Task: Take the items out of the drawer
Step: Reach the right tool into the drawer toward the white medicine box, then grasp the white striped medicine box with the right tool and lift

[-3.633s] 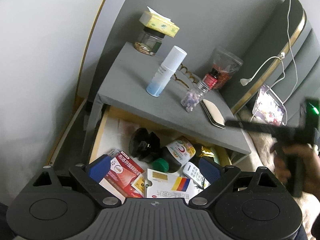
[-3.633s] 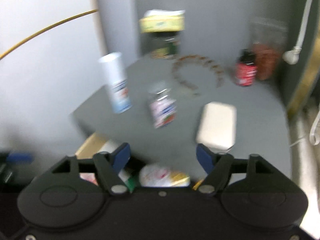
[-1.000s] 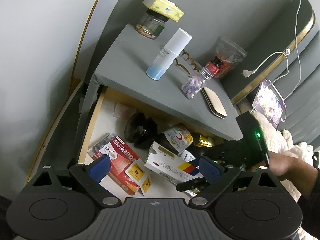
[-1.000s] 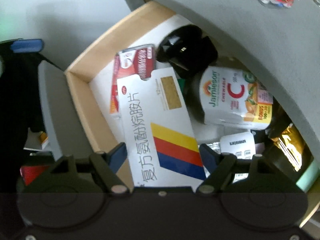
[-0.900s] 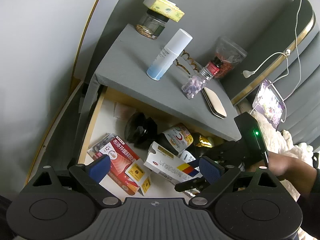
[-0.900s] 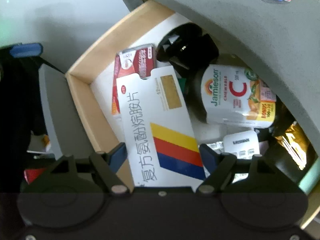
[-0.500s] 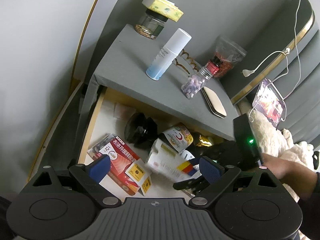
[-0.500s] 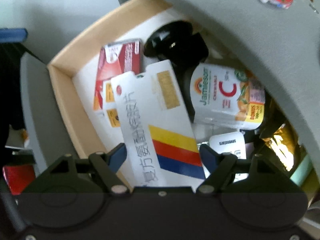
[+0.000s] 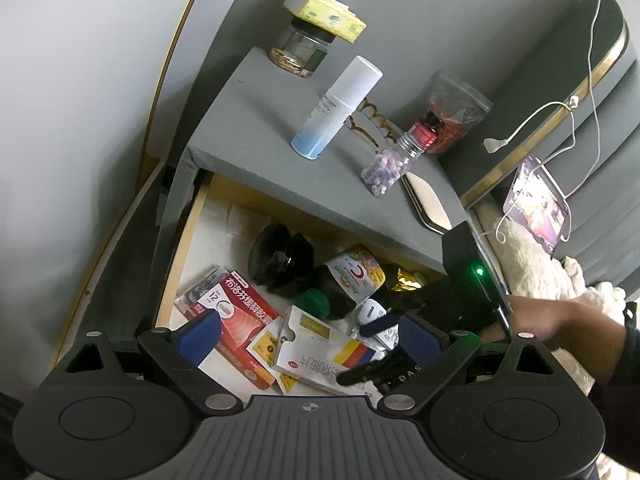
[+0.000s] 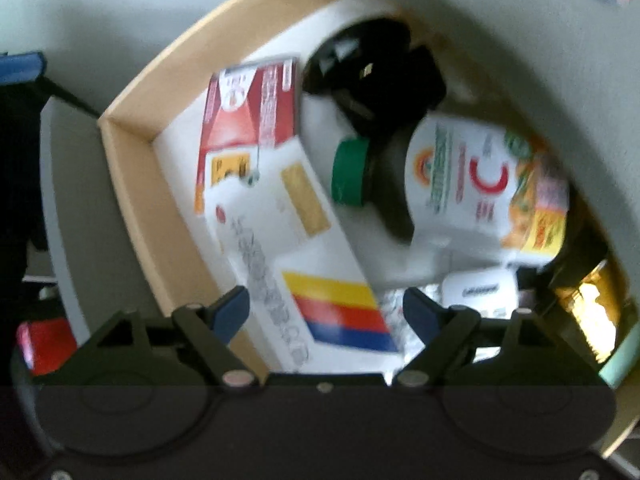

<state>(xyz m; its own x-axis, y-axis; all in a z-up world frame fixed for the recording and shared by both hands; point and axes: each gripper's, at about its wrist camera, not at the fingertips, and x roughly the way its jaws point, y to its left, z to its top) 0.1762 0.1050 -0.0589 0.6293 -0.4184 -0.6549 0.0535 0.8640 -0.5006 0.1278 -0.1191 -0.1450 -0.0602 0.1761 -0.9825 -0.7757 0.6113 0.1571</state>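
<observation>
An open drawer [image 10: 132, 184] held a white box [image 10: 296, 248] with yellow, red and blue stripes, lying flat among other packets. The right tongs [image 10: 326, 308] pointed almost straight down over the box's striped end, jaws opening, the box between them but not pinched. Its long axis ran away from the tongs toward the drawer's far corner. The left tongs [image 9: 310, 334] hung wide open and empty, farther back.

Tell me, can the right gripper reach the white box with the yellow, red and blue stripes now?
Probably yes: the right gripper hangs over the open drawer, its opening jaws straddling the striped box, nothing lying on top.
</observation>
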